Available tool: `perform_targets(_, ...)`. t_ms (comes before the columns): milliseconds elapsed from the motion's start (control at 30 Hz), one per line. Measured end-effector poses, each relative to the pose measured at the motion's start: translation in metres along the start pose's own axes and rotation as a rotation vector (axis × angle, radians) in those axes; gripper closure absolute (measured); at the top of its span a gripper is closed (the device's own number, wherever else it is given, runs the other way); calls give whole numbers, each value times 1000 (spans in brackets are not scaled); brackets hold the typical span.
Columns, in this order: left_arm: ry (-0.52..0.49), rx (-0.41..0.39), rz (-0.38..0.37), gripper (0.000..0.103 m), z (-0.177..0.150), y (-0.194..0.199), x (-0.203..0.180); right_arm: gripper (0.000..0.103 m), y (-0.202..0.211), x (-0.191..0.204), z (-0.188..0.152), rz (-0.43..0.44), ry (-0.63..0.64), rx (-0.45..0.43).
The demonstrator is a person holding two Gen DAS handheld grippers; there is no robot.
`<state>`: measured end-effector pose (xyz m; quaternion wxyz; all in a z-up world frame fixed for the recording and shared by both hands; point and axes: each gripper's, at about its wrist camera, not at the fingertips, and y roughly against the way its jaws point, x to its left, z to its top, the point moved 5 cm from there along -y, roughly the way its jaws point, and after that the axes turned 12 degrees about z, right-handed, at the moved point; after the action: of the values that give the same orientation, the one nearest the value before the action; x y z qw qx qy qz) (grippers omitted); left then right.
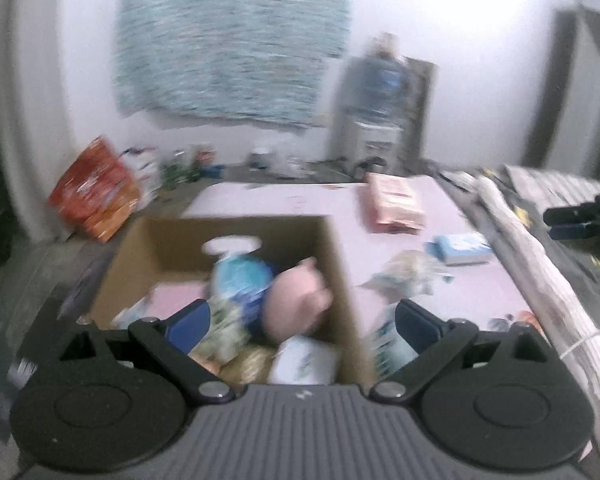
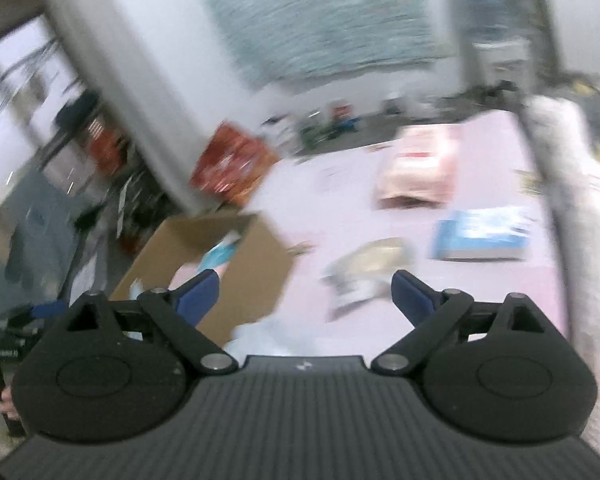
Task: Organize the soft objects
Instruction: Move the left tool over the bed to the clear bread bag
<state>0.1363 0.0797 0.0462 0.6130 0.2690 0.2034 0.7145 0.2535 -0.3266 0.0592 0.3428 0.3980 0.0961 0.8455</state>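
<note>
The box (image 1: 228,240) is sitting open on the pink mat (image 1: 480,292), and it is serving as the landmark here. Inside it a pink plush (image 1: 296,300) is lying against the right wall, with a blue-and-white pack (image 1: 240,280) just to its left and a white pack (image 1: 304,360) below it at the near edge. More soft packs are crowding the near left corner, too blurred to tell apart.

Right of the box, on the mat, a crumpled pale pack (image 1: 408,276) is lying near the wall of the box. Beyond that a blue pack (image 1: 460,248) is resting, and farther back a pink pack (image 1: 396,204) is lying flat. Behind and left of the box an orange bag (image 1: 96,192) is leaning by the white wall.

The left tool (image 1: 300,320) is hovering over the near edge of the box, its blue pads (image 1: 192,320) standing spread wide with nothing between them.

The right tool (image 2: 304,296) is hanging over the mat to the right of the box, its jaws likewise spread wide and gripping nothing. In its view the crumpled pack is lying just ahead of the right pad (image 2: 410,292), apart from it. Both views are smeared by motion.
</note>
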Motion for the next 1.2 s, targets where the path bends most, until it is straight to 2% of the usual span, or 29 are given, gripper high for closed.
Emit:
perform_targets(100,-114,-2,-58,1,25,-22,-54,7,20,-46,0,-42,-94,-48)
perform_targets(233,-259,44,-106,1,46,-62,-121,7,18,-96,-12,-74,-186,-53)
perform_targets(400,-450,169,-139,1,54,-130,-191,7,-8,-146,-23,-35,-288,-55)
perform_targets(500,-596,268,-153,1,44,-172,-212,7,-25,-166,-20,-28,-311,-55)
perform_targets(567,-646,318,-143,1,40,-199,-223,7,-35,-180,-15,-26,-324,-55)
perform_targets(700,-707,387,-145,1,32,-239,-237,7,-42,-206,-5,-38,-344,-56)
perform_targets(833,-770,437,-113,1,25,-273,-253,7,-41,-218,-2,-28,-346,-63)
perform_targets(1033,-764,491,-90,1,17,-300,-265,7,-39,-222,-3,-23,-305,-52)
perform_targets(1100,-750,495,-68,8,15,-305,-265,7,-38,-221,2,-52,-264,-46)
perform_targets(1167,-723,525,-38,27,15,-311,-264,7,-43,-218,12,-76,-197,-39)
perform_targets(1200,-706,539,-24,31,16,-313,-264,7,-47,-216,19,-92,-140,-50)
